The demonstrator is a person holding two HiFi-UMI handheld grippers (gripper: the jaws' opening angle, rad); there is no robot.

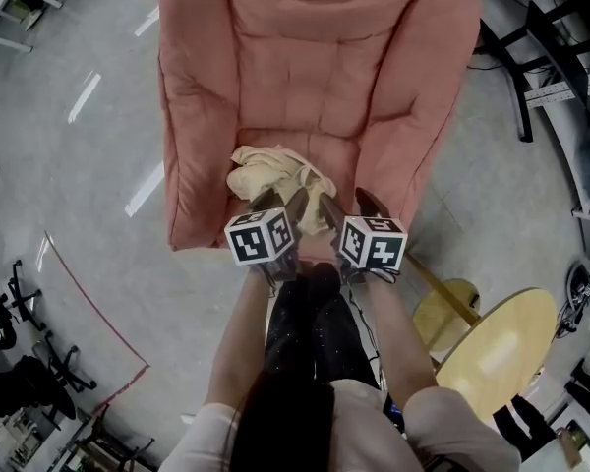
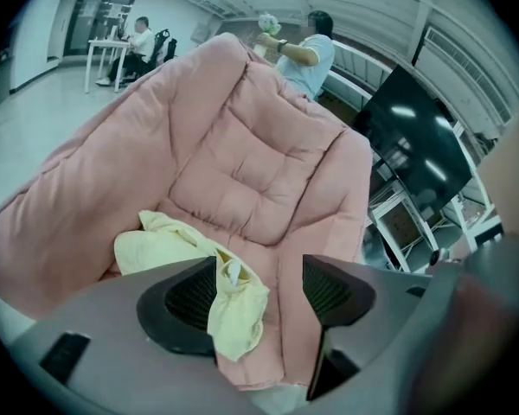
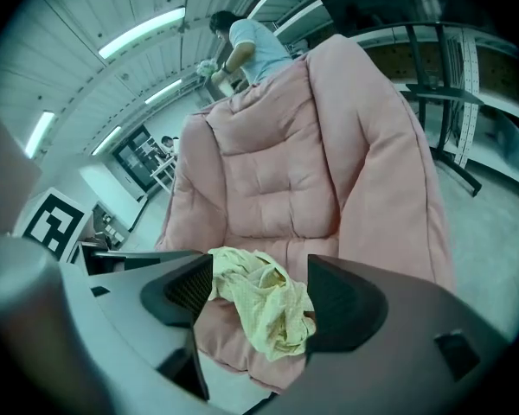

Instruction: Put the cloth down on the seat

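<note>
A crumpled pale yellow cloth [image 1: 273,172] lies at the front of the pink padded chair's seat [image 1: 305,141]. My left gripper [image 1: 281,205] and right gripper [image 1: 346,209] hover side by side at the seat's front edge, just short of the cloth. In the left gripper view the jaws of the left gripper [image 2: 259,292] stand wide apart, and a hanging fold of the cloth [image 2: 177,249] rests against the left pad only. In the right gripper view the right gripper [image 3: 259,294] is open too. There the cloth [image 3: 268,309] sits bunched on the seat between the jaws, unpinched.
The chair's tall back and side cushions [image 1: 192,116] wall in the seat. A round wooden table [image 1: 497,352] stands on the right, with desk legs [image 1: 531,77] beyond it. Office chairs [image 1: 20,362] stand at the lower left. A person [image 2: 307,50] stands behind the chair.
</note>
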